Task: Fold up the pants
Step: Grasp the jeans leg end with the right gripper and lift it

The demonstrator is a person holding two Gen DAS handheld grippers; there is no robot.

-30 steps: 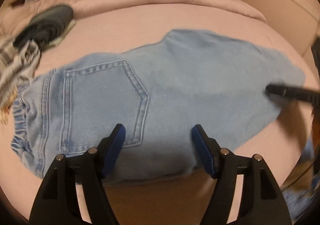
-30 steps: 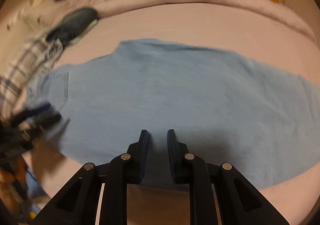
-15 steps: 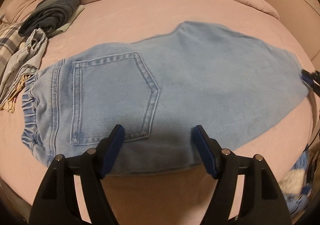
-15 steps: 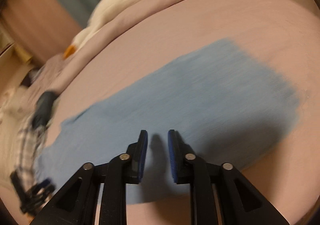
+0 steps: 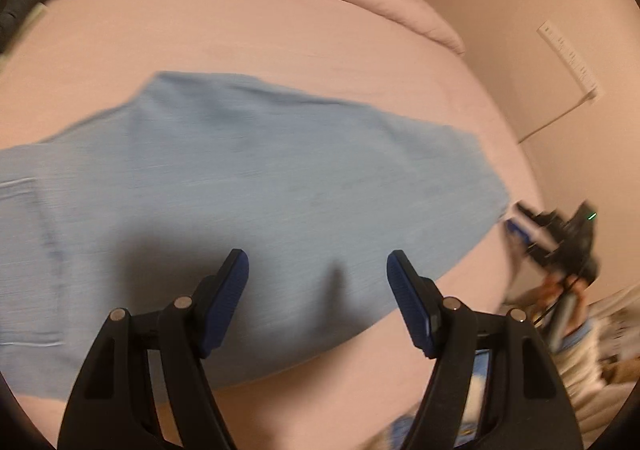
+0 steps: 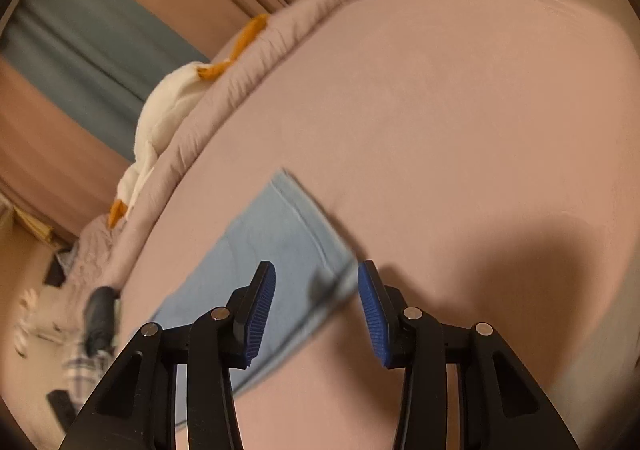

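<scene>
Pants (image 5: 256, 177) hem edge near opening right gripper (image 6: 316, 292).

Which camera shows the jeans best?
The left wrist view: the jeans spread across most of the picture, pocket seam included, though blurred. The right wrist view catches only the hem end, lying ahead of the opening right gripper.

Left gripper (image 5: 318, 282): 2 black plastic arms with cut-out windows, silver round rivets, and ribbed dark-blue pads (image 5: 228, 298). Right gripper (image 6: 316, 302) is built alike: black arms, silver rivets, ribbed blue pads (image 6: 372, 318).
</scene>
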